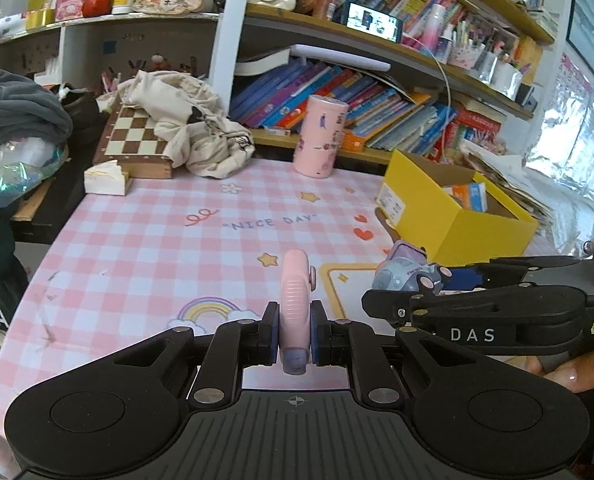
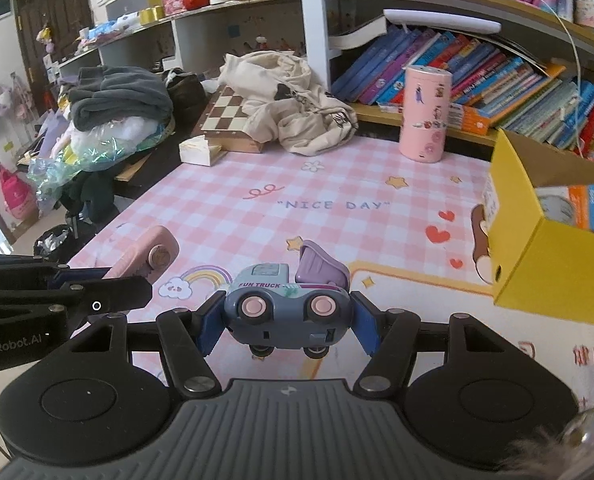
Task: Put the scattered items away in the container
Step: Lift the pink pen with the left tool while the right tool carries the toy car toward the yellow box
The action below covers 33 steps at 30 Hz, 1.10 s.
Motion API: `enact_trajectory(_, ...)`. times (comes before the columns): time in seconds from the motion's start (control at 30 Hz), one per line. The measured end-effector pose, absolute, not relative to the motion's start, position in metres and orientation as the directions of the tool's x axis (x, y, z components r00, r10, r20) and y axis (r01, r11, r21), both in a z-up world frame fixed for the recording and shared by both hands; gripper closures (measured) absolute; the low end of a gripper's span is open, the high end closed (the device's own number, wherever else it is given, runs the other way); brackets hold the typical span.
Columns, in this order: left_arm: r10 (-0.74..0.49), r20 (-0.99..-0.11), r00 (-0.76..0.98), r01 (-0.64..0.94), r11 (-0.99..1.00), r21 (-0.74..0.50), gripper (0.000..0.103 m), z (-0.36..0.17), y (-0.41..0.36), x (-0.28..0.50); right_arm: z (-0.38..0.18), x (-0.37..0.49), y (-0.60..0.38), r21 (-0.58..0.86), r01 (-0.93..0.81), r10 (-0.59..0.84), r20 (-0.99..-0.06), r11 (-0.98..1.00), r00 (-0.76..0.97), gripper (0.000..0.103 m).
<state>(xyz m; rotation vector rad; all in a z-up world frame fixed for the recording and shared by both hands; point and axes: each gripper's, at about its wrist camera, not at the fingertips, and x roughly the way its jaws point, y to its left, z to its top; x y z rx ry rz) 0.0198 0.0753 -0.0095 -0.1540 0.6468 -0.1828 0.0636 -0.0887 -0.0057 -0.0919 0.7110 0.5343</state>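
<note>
Yellow cardboard box (image 1: 453, 220) sits right of both claws. Left claw (image 1: 294, 330) pinches a pink tape dispenser (image 1: 295, 300); right claw (image 2: 287, 320) clamps the toy truck (image 2: 287, 304). Lift each clear of the box's rim before letting go inside.

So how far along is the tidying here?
One orange-and-white carton already sits in the yellow cardboard box. In hand: left gripper clamps a pink oval gadget, right gripper a blue-and-purple toy truck. Left: dropping both in.
</note>
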Motion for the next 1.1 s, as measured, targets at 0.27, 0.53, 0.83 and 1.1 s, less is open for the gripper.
enact_trajectory(0.27, -0.231, -0.58, 0.781, 0.137, 0.97, -0.203, 0.09, -0.009, 0.07, 0.014, -0.005, 0.052, -0.097, 0.095, -0.478, 0.421, -0.64, 0.873, 0.643, 0.041)
enact_trajectory(0.53, -0.252, -0.575, 0.778, 0.16, 0.965, -0.206, 0.09, -0.008, 0.065, 0.01, -0.005, 0.045, -0.11, 0.104, -0.432, 0.392, -0.643, 0.896, 0.658, 0.041)
enact_trajectory(0.83, -0.267, -0.566, 0.78, 0.173, 0.961, -0.215, 0.09, -0.006, 0.062, 0.011, -0.003, 0.04, -0.124, 0.099, -0.397, 0.363, -0.642, 0.913, 0.675, 0.041)
enact_trajectory(1.1, -0.312, -0.565, 0.763, 0.219, 0.949, -0.229, 0.09, -0.008, 0.042, 0.02, -0.002, 0.036, -0.143, 0.092, -0.354, 0.327, -0.645, 0.931, 0.69, 0.041)
